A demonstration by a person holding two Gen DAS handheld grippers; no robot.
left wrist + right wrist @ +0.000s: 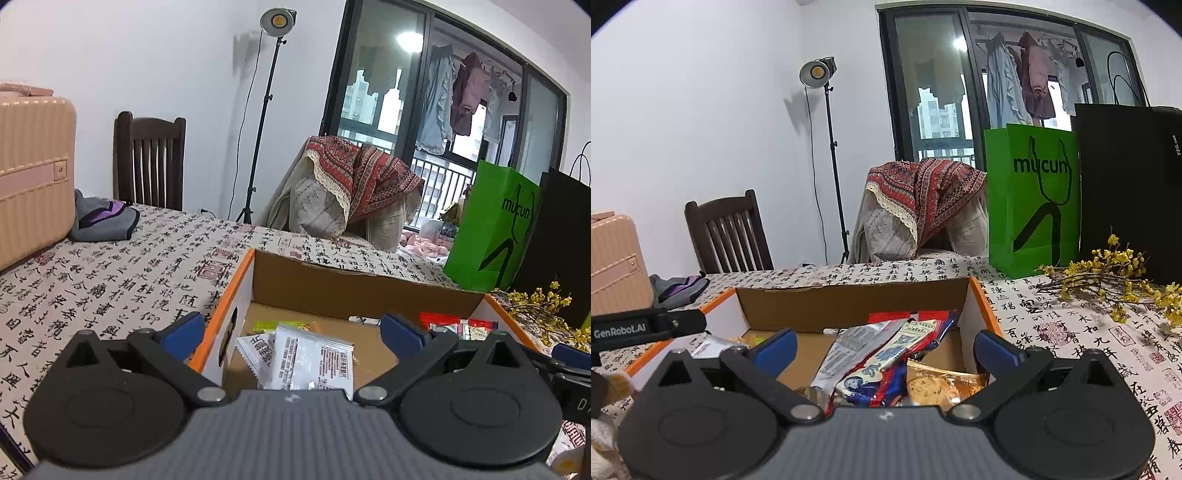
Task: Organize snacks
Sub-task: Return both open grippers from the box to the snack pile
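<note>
Claws both spread wide, gripping nothing: left claw [291,330] over white sachets [310,360], right claw [884,349] over red-blue wrappers [886,354] in the orange-rimmed cardboard box [849,297].

Both wrist cameras looked close, slightly downward, into the box [240,291] [849,295], sharing chair and window beyond.

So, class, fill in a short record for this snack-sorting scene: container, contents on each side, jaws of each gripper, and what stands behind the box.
container: cardboard box with orange rim, on the script-print tablecloth
left side contents: white packets
right side contents: red and blue packets, a cracker packet
left gripper: jaws open, holding nothing
right gripper: jaws open, holding nothing
behind box: green bag, yellow flowers
</note>
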